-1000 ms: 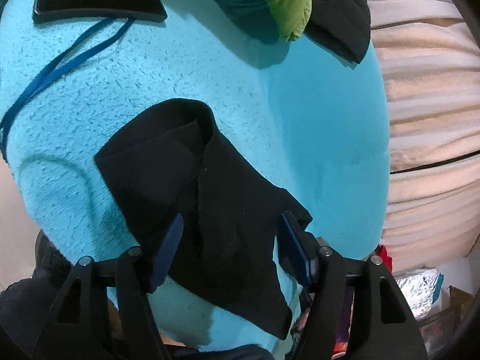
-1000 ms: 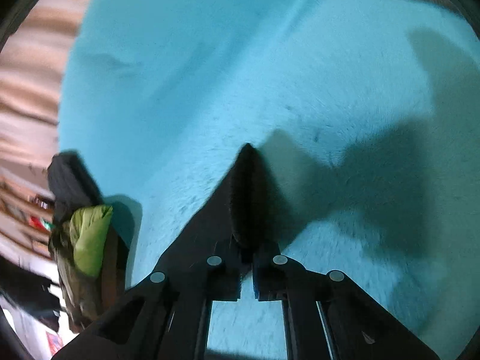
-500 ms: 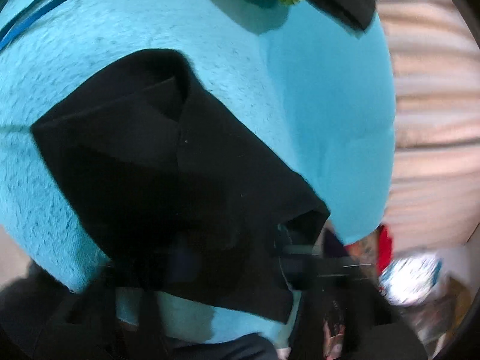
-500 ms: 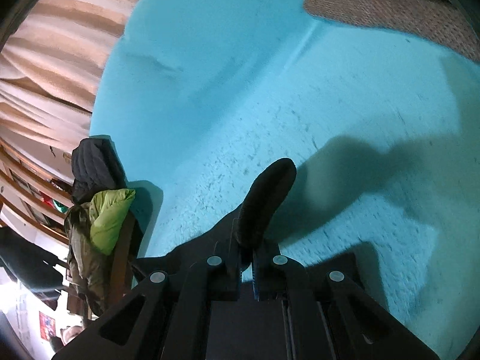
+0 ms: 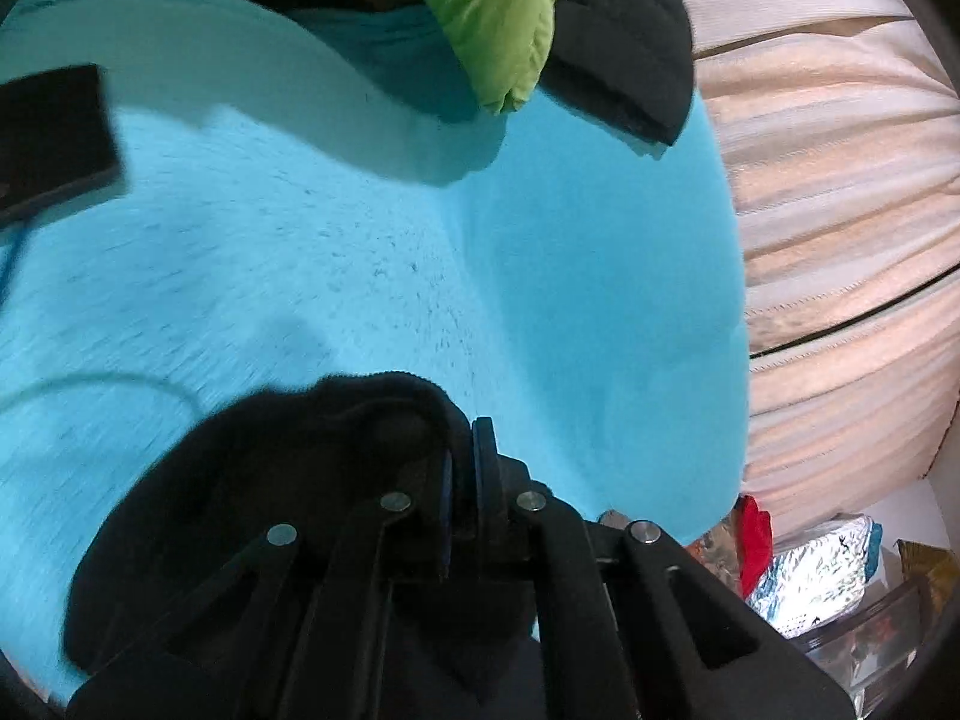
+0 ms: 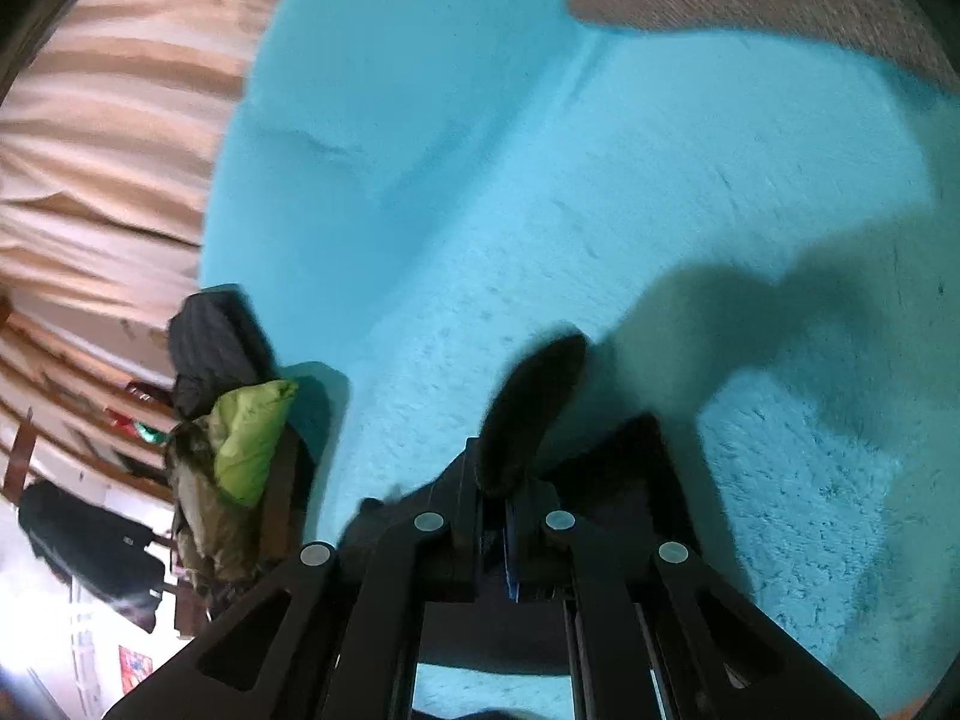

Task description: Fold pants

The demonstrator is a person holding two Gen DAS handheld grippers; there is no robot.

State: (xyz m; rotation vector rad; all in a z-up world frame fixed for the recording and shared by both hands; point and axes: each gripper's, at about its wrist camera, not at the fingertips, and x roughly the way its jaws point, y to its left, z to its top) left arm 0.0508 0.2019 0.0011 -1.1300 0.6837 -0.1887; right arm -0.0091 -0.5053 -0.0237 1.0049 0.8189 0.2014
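1. Turquoise fleece blanket (image 5: 312, 276): covers the work surface and fills most of both wrist views, reaching from 9 o'clock across to 3 o'clock.

2. Beige pleated curtain (image 5: 840, 210): hangs beyond the blanket's edge, from 1 to 4 o'clock in the left wrist view and from 9 to 11 o'clock in the right wrist view.

3. Black pants (image 5: 252, 480): bunched dark cloth at 6 to 8 o'clock in the left wrist view, lying on the blanket and gathered up against the gripper. In the right wrist view a rounded tongue of the same cloth sticks up from between the fingers at 6 o'clock, with more dark cloth spread beneath the gripper frame.

4. Left gripper (image 5: 461, 468): 2 fingers pressed together, pinching a fold of the pants near their upper edge.

5. Right gripper (image 6: 493, 516): 2 fingers drawn close, clamping the pants; the pinched cloth rises just past the fingertips.

6. Black quilted jacket (image 5: 618, 30): at 12 to 1 o'clock in the left wrist view, draped at the blanket's far edge.

7. Lime-green garment (image 5: 498, 6): at 12 o'clock, touching the jacket on its left.

8. Flat black object (image 5: 54, 138): on the blanket at 9 to 10 o'clock, blurred.

9. Silver foil bag (image 5: 822, 570): at 4 o'clock, off the blanket.
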